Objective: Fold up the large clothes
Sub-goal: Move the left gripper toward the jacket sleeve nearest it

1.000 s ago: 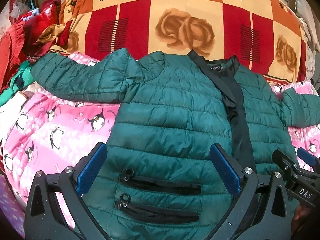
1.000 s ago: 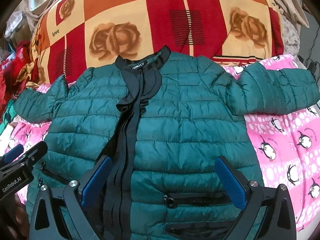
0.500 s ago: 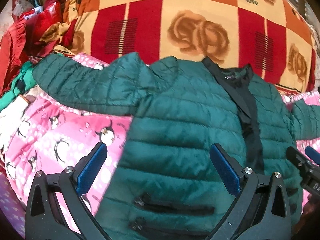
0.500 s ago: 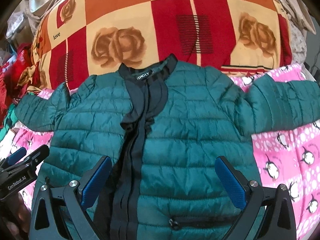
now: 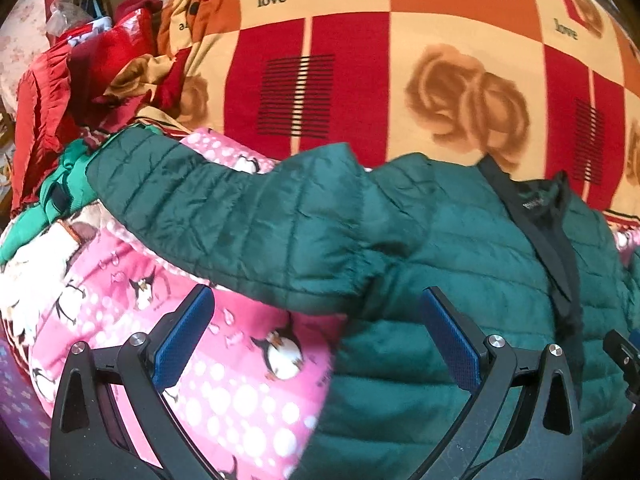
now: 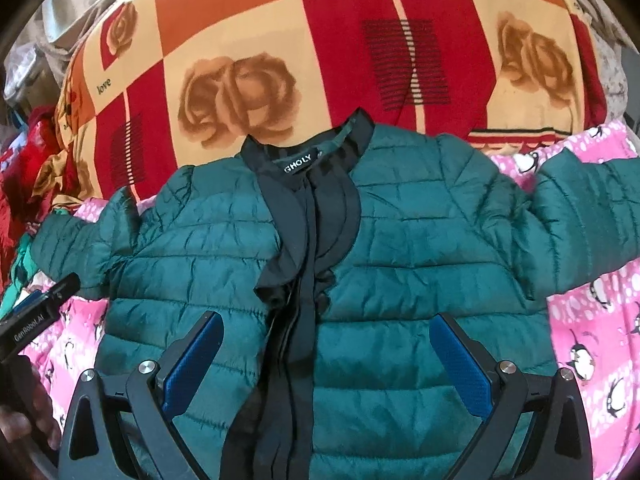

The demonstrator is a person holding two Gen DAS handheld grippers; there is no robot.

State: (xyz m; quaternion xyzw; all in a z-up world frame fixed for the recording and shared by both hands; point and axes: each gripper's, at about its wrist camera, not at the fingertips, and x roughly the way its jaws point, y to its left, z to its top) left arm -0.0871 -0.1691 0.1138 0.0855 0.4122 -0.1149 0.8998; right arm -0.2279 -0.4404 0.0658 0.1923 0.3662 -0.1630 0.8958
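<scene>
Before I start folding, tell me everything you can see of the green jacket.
The jacket is dark green, quilted and puffy, with a slight sheen. It has a black collar and front placket and a neck label reading GHOLY. It lies front up and spread flat on the pink penguin blanket, collar toward the red and orange quilt. Both sleeves stretch straight out sideways. Both claws hover open above it; neither visibly touches it.

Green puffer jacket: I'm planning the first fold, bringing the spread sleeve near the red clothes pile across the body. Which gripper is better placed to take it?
Left, probably. The left gripper is open just below that sleeve, while the right gripper is open over the jacket front near the black placket, farther from it.
</scene>
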